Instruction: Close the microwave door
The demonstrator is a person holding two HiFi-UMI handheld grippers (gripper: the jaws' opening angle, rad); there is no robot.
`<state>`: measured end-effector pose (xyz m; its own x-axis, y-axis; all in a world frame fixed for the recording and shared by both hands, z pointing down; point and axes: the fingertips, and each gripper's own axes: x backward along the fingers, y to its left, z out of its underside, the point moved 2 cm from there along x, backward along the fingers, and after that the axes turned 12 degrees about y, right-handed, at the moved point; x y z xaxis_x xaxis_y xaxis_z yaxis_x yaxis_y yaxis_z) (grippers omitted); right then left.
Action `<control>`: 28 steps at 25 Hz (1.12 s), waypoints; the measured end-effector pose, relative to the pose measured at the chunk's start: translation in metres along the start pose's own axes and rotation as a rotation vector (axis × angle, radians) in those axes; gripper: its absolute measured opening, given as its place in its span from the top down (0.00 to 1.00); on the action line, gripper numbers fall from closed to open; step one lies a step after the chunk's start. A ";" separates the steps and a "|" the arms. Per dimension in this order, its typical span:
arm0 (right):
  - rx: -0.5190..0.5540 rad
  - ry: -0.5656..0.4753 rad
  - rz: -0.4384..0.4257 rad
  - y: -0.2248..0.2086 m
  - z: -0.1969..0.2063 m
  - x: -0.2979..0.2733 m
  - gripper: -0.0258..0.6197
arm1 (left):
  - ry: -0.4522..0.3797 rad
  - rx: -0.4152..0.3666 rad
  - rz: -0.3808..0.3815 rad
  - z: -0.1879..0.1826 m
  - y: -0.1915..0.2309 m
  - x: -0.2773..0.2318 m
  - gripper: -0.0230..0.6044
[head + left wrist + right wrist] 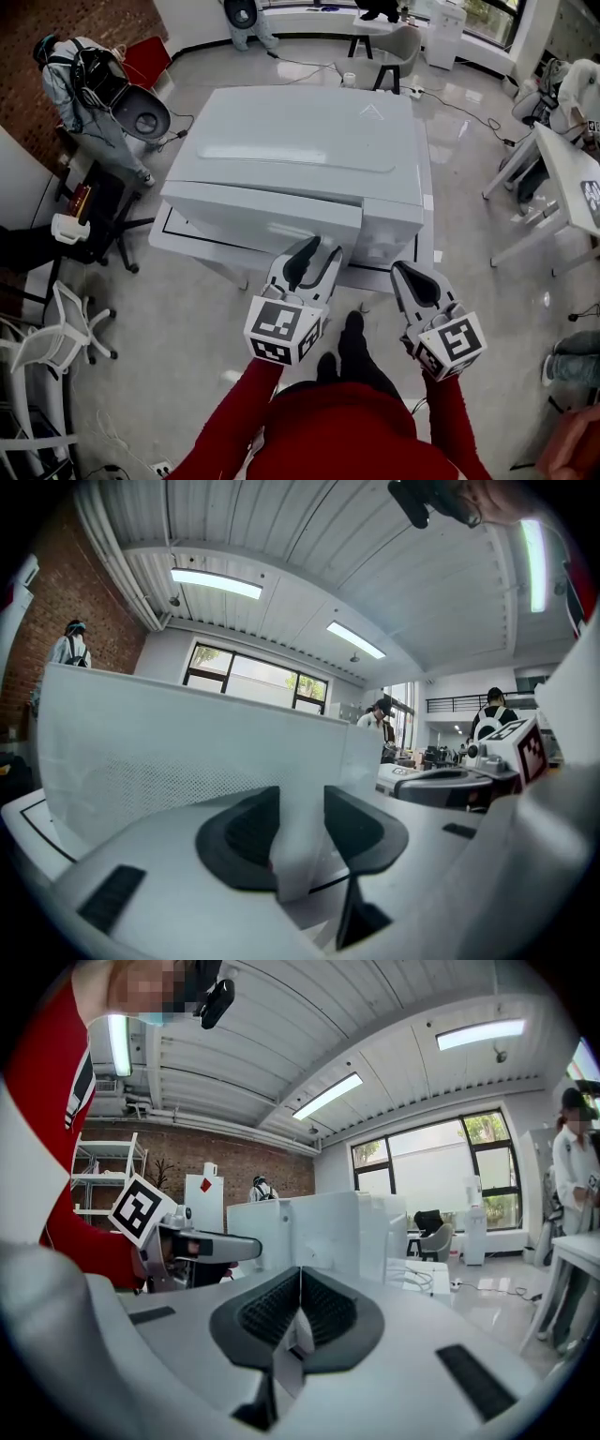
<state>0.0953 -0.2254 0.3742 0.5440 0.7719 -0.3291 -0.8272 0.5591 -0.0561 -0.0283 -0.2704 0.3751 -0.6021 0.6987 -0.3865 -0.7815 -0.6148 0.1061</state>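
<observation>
At the near edge of the white table (161, 246), my left gripper (314, 251) is closing around the free edge of the boxy white microwave's (309, 141) flat door (262, 220) to swing it, while my right gripper (406, 272) stays clear, clenched empty.

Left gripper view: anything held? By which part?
Free edge of the microwave door stands between the closing jaws of the left hand-held gripper; not clamped yet.

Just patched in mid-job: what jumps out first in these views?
The big white microwave fills the table ahead. The left gripper is closing its jaws around the edge of the door, while the right gripper hangs beside it, jaws together and empty.
</observation>
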 end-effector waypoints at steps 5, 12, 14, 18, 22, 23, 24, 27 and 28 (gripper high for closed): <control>-0.014 0.025 0.011 -0.009 0.000 -0.007 0.94 | -0.004 0.005 -0.029 0.001 0.001 0.000 0.74; -0.021 0.041 0.009 -0.013 -0.001 -0.012 0.94 | -0.016 0.020 -0.107 0.001 0.005 0.001 0.80; -0.015 0.039 0.007 -0.014 -0.003 -0.013 0.94 | -0.020 0.029 -0.116 0.000 0.006 0.002 0.83; -0.011 0.040 0.007 -0.017 -0.004 -0.013 0.94 | -0.021 0.034 -0.128 0.000 0.009 0.002 0.88; -0.009 0.038 -0.005 -0.017 -0.004 -0.012 0.94 | -0.026 0.023 -0.152 -0.001 0.009 0.002 0.90; -0.011 0.037 -0.006 -0.017 -0.004 -0.012 0.94 | -0.027 0.018 -0.158 -0.001 0.009 0.003 0.90; -0.015 0.034 -0.007 -0.016 -0.004 -0.012 0.94 | -0.028 0.015 -0.163 0.000 0.009 0.003 0.90; -0.025 0.026 -0.007 -0.015 -0.004 -0.013 0.94 | -0.026 0.014 -0.167 0.001 0.011 0.002 0.90; -0.021 0.027 -0.009 -0.015 -0.003 -0.013 0.94 | -0.024 0.016 -0.168 0.000 0.012 -0.001 0.90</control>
<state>0.1001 -0.2448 0.3761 0.5473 0.7586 -0.3535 -0.8256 0.5588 -0.0791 -0.0373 -0.2788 0.3765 -0.4665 0.7995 -0.3783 -0.8738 -0.4829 0.0570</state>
